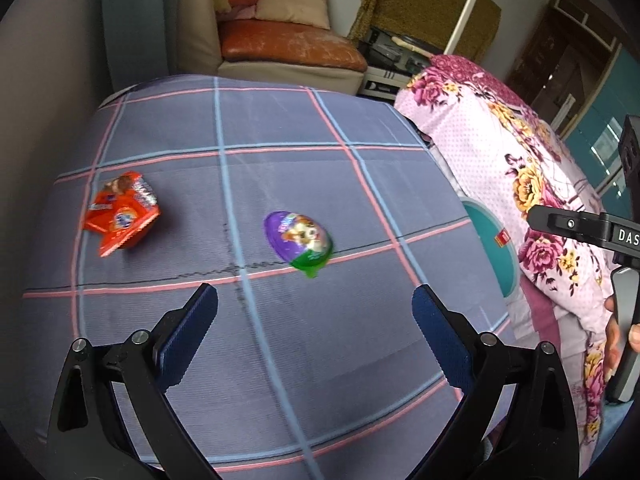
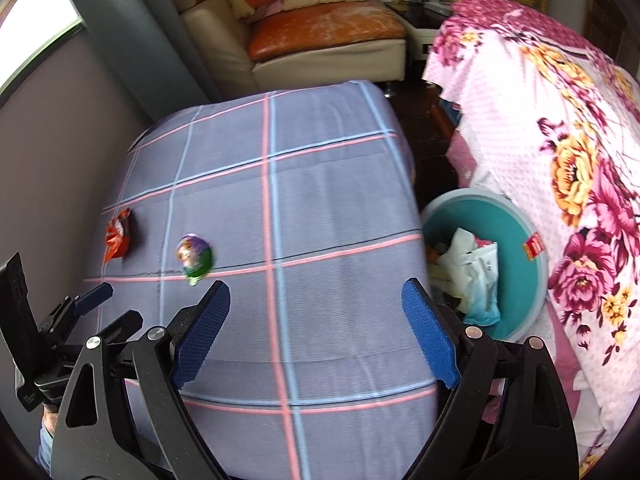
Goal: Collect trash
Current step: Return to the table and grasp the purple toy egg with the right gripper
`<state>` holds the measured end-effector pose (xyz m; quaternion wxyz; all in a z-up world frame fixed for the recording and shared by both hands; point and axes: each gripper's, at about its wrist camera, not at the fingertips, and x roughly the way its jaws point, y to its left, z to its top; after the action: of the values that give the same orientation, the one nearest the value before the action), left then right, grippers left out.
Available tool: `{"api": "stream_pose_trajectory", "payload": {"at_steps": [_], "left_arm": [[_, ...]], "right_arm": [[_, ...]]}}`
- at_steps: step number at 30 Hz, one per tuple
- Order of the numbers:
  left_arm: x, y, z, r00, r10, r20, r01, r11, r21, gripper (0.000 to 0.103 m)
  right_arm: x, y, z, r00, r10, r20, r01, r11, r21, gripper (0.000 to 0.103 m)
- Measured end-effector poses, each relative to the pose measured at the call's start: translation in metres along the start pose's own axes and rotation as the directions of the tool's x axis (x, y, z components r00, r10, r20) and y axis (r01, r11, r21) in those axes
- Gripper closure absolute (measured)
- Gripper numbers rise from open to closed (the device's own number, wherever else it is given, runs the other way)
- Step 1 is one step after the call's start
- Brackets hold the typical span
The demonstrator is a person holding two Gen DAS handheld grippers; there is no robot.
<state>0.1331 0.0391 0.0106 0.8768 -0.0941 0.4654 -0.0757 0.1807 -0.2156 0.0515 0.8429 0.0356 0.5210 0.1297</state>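
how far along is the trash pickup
Partly done, judging by the teal bin beside the bed, which already holds bags and wrappers. Nothing is in hand: the left tool and right tool are both open and empty. Left: the orange wrapper and purple egg package on the plaid cover.

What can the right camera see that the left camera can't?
Only the right view shows inside the teal bin, with white bags in it, and the window. It also shows the left gripper from the side.

Only the left view shows the white pole and the teal cabinet. It also shows the right gripper from the side.

Both show the red wrapper and the purple egg lying apart on the plaid cover, the floral blanket and the sofa. Both grippers' jaws are open and empty.
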Motion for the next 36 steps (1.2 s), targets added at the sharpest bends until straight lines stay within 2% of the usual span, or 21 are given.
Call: {"api": "stream_pose_trajectory", "payload": {"at_steps": [12, 18, 21, 25, 27, 29, 36], "left_arm": [[-0.024, 0.102, -0.027, 0.997, 0.072, 0.023, -0.067, 0.984, -0.165, 0.005], [-0.028, 0.149, -0.032, 0.993, 0.115, 0.033, -0.102, 0.96, -0.262, 0.005], [-0.027, 0.168, -0.033, 0.993, 0.11, 0.031, -0.095, 0.945, -0.312, 0.005], [-0.024, 0.183, -0.03, 0.992, 0.121, 0.033, -0.102, 0.932, -0.348, 0.005], [-0.021, 0.189, -0.028, 0.992, 0.119, 0.03, -0.1, 0.928, -0.36, 0.005], [-0.019, 0.191, -0.027, 0.993, 0.116, 0.029, -0.098, 0.925, -0.367, 0.005], [-0.006, 0.186, -0.013, 0.994, 0.107, 0.02, -0.094, 0.937, -0.336, 0.005]], "right_arm": [[0.039, 0.097, -0.004, 0.999, 0.022, -0.046, -0.03, 0.98, -0.198, 0.019], [0.075, 0.124, 0.002, 0.991, 0.053, -0.122, -0.076, 0.978, -0.194, 0.019], [0.092, 0.135, 0.004, 0.988, 0.061, -0.142, -0.089, 0.975, -0.205, 0.019], [0.112, 0.143, 0.01, 0.988, 0.053, -0.148, -0.085, 0.971, -0.222, 0.02], [0.123, 0.146, 0.014, 0.988, 0.041, -0.15, -0.076, 0.969, -0.235, 0.026], [0.135, 0.147, 0.018, 0.986, 0.036, -0.164, -0.076, 0.967, -0.243, 0.039], [0.162, 0.153, 0.019, 0.979, 0.025, -0.204, -0.082, 0.957, -0.278, 0.04]]}}
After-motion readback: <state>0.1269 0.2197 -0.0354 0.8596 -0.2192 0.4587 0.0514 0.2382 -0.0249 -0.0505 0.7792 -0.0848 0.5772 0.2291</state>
